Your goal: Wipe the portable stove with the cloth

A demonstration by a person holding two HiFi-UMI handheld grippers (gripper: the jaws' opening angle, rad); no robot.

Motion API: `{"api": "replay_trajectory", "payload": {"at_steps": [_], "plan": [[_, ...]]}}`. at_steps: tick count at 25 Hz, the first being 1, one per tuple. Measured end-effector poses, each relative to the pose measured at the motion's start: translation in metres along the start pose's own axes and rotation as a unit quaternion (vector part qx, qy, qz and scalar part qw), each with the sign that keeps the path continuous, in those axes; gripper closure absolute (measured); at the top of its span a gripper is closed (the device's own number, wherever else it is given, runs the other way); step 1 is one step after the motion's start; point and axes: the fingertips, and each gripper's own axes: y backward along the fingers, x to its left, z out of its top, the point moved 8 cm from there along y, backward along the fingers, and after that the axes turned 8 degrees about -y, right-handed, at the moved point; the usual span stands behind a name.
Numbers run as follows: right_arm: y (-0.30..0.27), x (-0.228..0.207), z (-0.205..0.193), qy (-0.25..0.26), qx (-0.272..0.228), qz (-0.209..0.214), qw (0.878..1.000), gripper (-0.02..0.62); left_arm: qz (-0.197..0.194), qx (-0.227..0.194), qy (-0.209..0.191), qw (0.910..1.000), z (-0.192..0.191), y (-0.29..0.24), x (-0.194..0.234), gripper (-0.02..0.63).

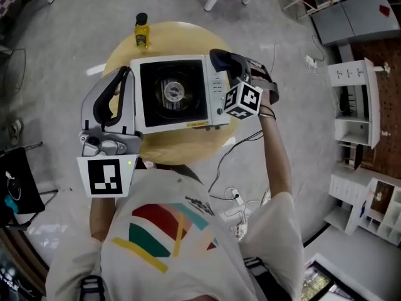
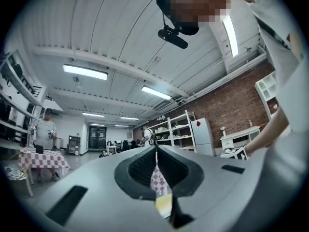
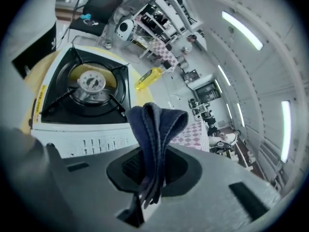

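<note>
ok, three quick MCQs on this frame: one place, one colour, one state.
1. Relative to the stove, the yellow bottle stands:
A on top of it
B beyond it, on the table
C on the floor

2. The cloth is:
A dark blue
B white
C red

3. The left gripper is:
A shut on the cloth
B wide open
C shut, holding nothing

Answers:
1. B: the head view shows it at the table's far edge, apart from the stove.
2. A: navy folds stick up from the right gripper.
3. C: its jaws meet with nothing between them.
</note>
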Motion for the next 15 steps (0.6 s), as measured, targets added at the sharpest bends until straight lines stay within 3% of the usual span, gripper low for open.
{"api": "replay_trajectory", "payload": {"at_steps": [8,15], "plan": [[-0.076,0.023,0.004,0.087,0.045,0.086,0.991,0.561,0.046,0.027,-0.013,0.9985,-0.006,0.017,0.008,0.598],[-0.092,0.027,0.005,0.109,0.066,0.109,0.986,0.561,0.074,0.044,-0.012,0.9962,-0.012,0.031,0.020,0.597]]}}
